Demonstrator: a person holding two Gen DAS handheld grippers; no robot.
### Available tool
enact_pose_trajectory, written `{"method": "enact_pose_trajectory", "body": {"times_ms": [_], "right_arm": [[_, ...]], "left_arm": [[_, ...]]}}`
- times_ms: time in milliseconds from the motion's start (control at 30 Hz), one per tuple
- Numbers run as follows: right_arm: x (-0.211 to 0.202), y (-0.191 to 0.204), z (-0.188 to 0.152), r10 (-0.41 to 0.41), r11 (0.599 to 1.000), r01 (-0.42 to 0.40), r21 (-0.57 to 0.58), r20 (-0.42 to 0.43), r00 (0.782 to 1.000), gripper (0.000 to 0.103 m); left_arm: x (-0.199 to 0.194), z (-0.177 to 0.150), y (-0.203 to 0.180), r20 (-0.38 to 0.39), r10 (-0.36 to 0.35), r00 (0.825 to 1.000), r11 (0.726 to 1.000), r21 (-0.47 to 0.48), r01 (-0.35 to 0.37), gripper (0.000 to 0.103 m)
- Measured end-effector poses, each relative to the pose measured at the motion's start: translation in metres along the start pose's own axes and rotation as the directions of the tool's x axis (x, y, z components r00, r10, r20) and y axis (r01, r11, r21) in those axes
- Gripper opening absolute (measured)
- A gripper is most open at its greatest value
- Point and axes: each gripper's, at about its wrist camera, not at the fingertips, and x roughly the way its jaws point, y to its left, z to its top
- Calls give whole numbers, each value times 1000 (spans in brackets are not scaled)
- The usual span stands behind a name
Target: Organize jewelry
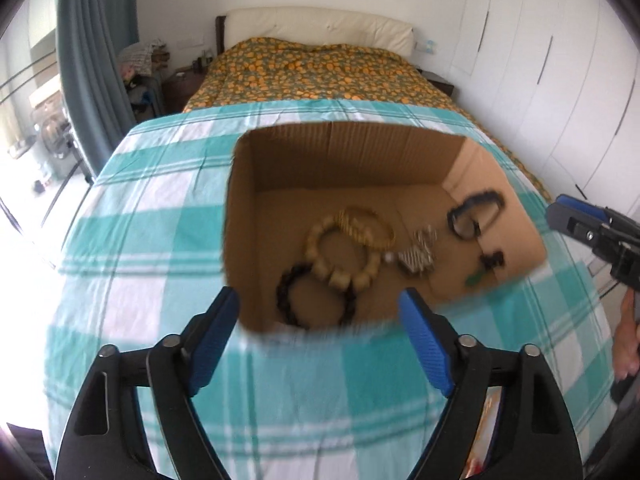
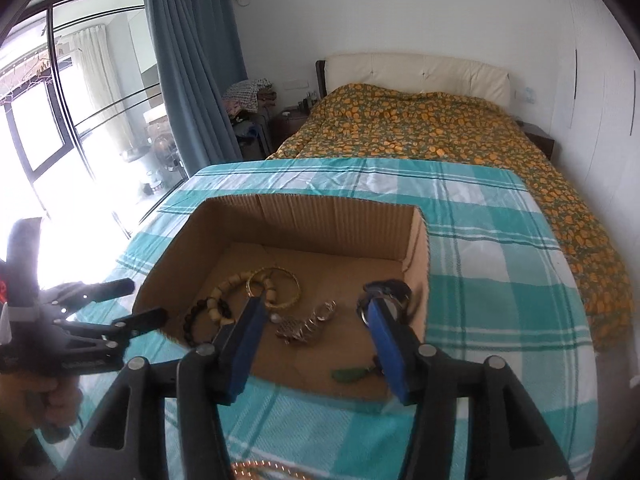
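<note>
On the left, the left gripper (image 1: 320,312) hung over the near edge of the cardboard box (image 1: 352,148). Its blue fingers (image 1: 216,336) were spread wide and held nothing. The box sat on a green and white checked cloth (image 1: 140,208).

Inside the box lay the jewelry. A black bead bracelet (image 1: 288,300) was nearest the left corner. A chunky tan bead bracelet (image 1: 340,276) lay partly over it, and a gold bangle (image 1: 372,228) touched the tan one. Just to the right was a heap of silver chain (image 1: 418,256). Further right, by the box wall, a black watch (image 1: 476,210) lay, with a small green piece (image 1: 474,279) near the front edge.

On the right, the right gripper (image 2: 316,320) hung over the box too, wide open and empty. A bed with an orange spotted cover (image 2: 420,128) stood behind.
</note>
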Motion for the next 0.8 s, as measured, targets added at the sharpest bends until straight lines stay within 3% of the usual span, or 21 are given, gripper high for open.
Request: {"method": "enact_pose_trajectory", "body": {"times_ms": [200,333,500,733,800], "right_arm": [[-45,-20,-99,-113,993,113,38,-6,994,59],[-51,-38,-148,-198,978,201,54,-60,978,59],[-38,-57,-177,-239,965,251,78,-138,961,59],[-36,-66,-186,-245,959,262,111,-146,958,60],[-35,-65,-186,-236,961,253,108,-148,960,65]], "left_arm": [[-23,-99,27,-51,62,997,996,-67,-66,91],[-17,-135,35,-90,128,988,986,-94,-137,91],[-4,-138,36,-75,189,979,975,-103,-196,93],[12,-126,41,-83,183,980,975,-116,-192,103],[13,-127,43,-80,183,980,975,-117,-191,103]]}}
